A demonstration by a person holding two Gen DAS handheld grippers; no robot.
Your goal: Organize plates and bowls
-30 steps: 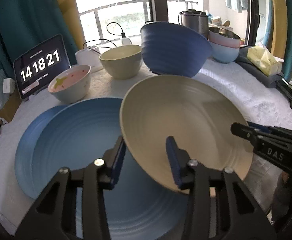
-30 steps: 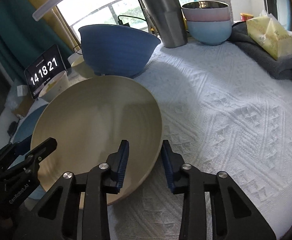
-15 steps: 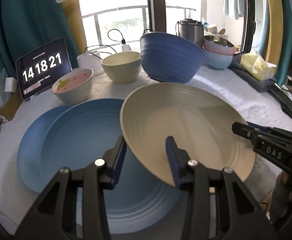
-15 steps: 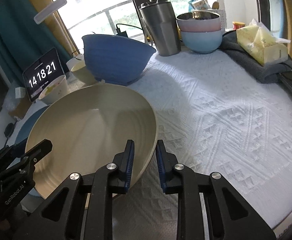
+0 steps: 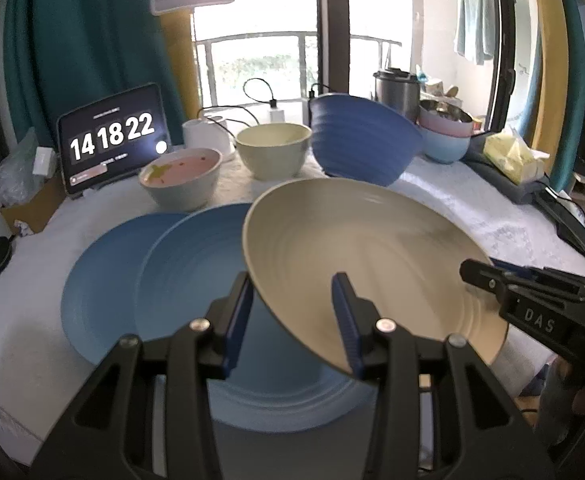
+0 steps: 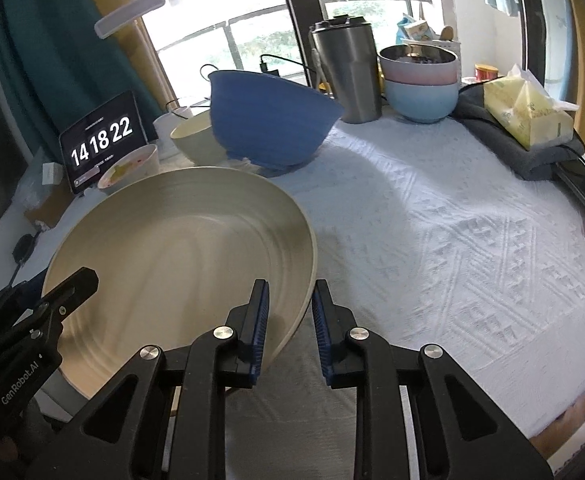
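- As it hangs tilted over the front of the tabletop [image 6: 452, 240], the plate [image 5: 364, 248] is clear of the cloth, its left side lower than its right.
- The plate is wide, round and shallow, matt beige, with faint rings stepping down from the rim to a flat middle; its underside is the same beige.
- The left gripper [image 5: 292, 316] pinches the plate's near-left rim: one blue-padded finger is under it, the other inside the dish.
- The right gripper [image 6: 288, 320] is pressed onto the near-right rim, one pad inside the wall and one outside.
- Below the plate's left side lie two blue plates [image 5: 180, 280], ringed like it, the upper one shifted right on the paler lower one, toward the front-left corner.
- Behind them, toward the back edge, stand a small bowl [image 5: 180, 176] that is pink inside, a cream bowl [image 5: 272, 152] and a big ribbed blue bowl [image 5: 356, 144] that sits tilted.
- Toward the back-right corner a pale blue bowl carries a pink one and a steel one as a stack [image 6: 420, 88], just beside a steel tumbler [image 6: 348, 72].
- A tablet [image 5: 112, 140] showing a clock leans at the back-left corner.
- A yellow tissue pack [image 6: 528, 112] lies on a grey towel at the right edge.
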